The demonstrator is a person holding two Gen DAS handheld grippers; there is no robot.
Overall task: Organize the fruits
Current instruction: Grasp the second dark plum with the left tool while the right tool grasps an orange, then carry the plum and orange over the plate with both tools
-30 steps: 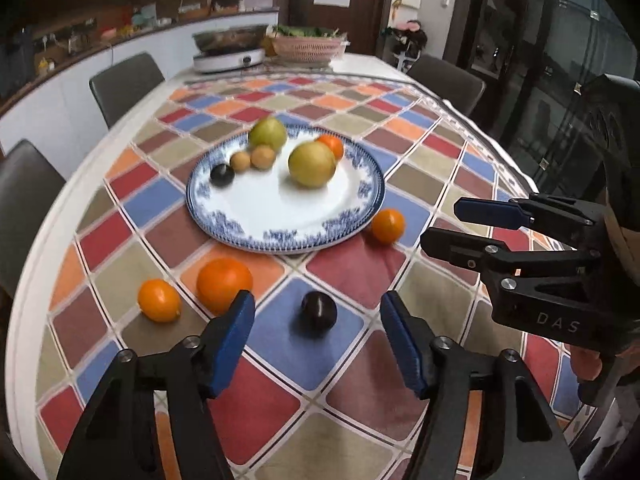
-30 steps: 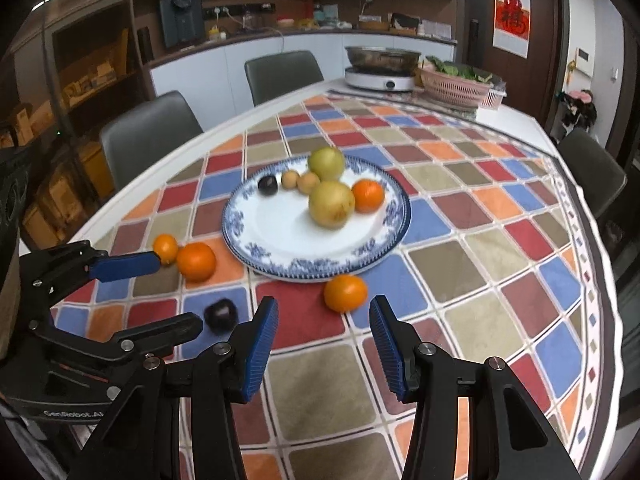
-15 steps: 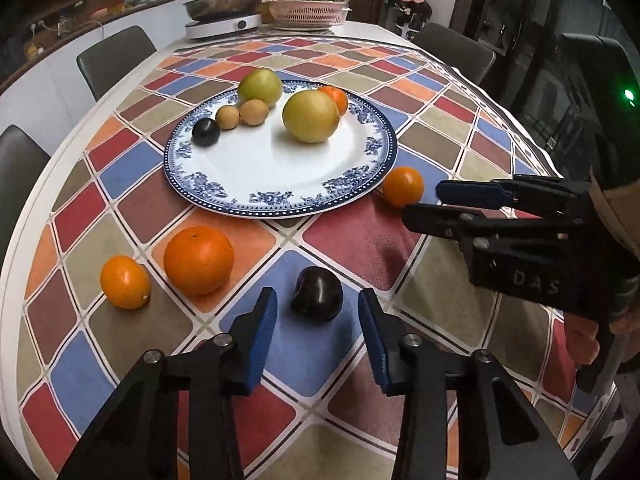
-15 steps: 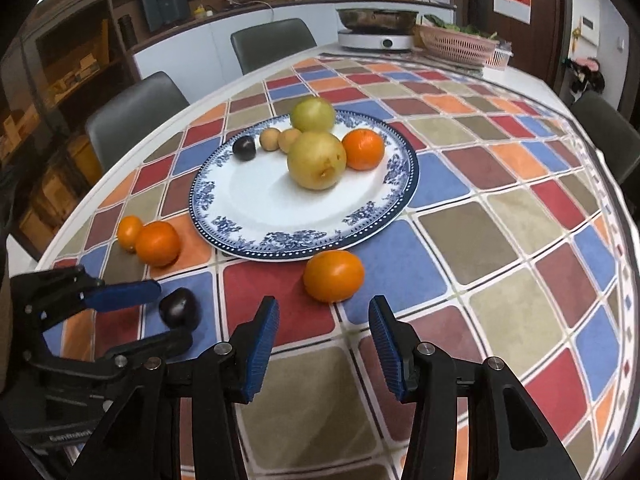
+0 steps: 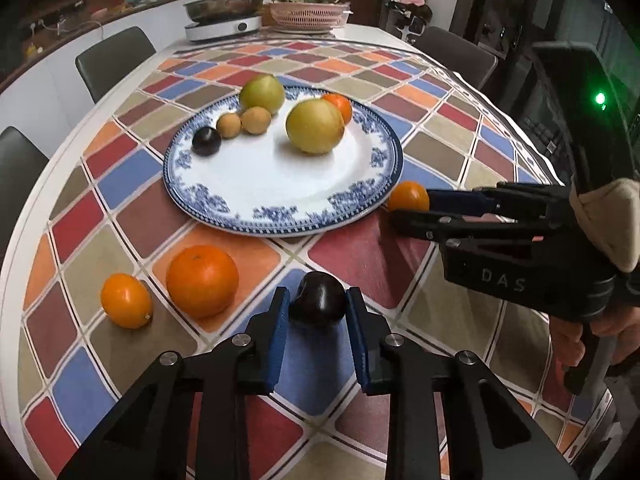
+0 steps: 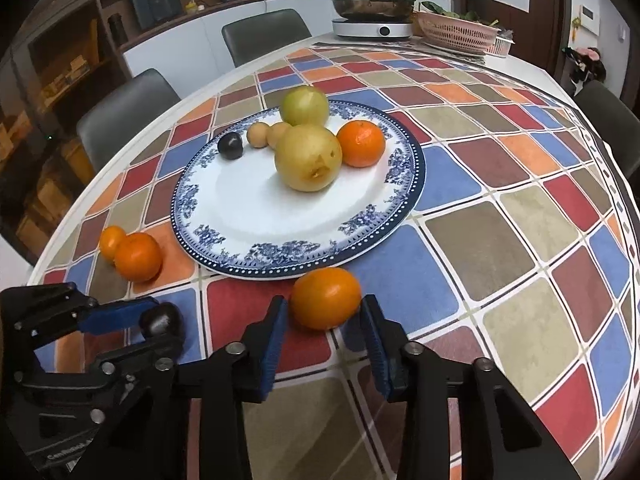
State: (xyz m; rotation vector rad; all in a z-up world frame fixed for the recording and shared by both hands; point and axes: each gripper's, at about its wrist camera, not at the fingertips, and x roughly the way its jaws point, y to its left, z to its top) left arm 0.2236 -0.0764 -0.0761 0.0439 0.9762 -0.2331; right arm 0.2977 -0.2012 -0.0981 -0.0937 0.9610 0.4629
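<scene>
A blue-patterned plate (image 5: 280,184) holds several fruits: two yellow-green ones, two small tan ones, a dark plum and an orange. A dark plum (image 5: 318,298) lies on the tablecloth between the pads of my left gripper (image 5: 318,312); the jaws are nearly closed on it, pads at or close to its sides. An orange (image 6: 325,297) lies in front of the plate (image 6: 304,216) between the open jaws of my right gripper (image 6: 325,320), with small gaps either side. A large orange (image 5: 202,280) and a small one (image 5: 126,300) lie at the left.
A checkered cloth covers the round table (image 6: 520,200). An electric pot (image 6: 374,14) and a pink basket (image 6: 460,30) stand at the far end. Grey chairs (image 6: 128,108) ring the table.
Both grippers have moved forward and down. The left jaws narrowed around the dark plum. The right jaws now straddle the orange by the plate.
</scene>
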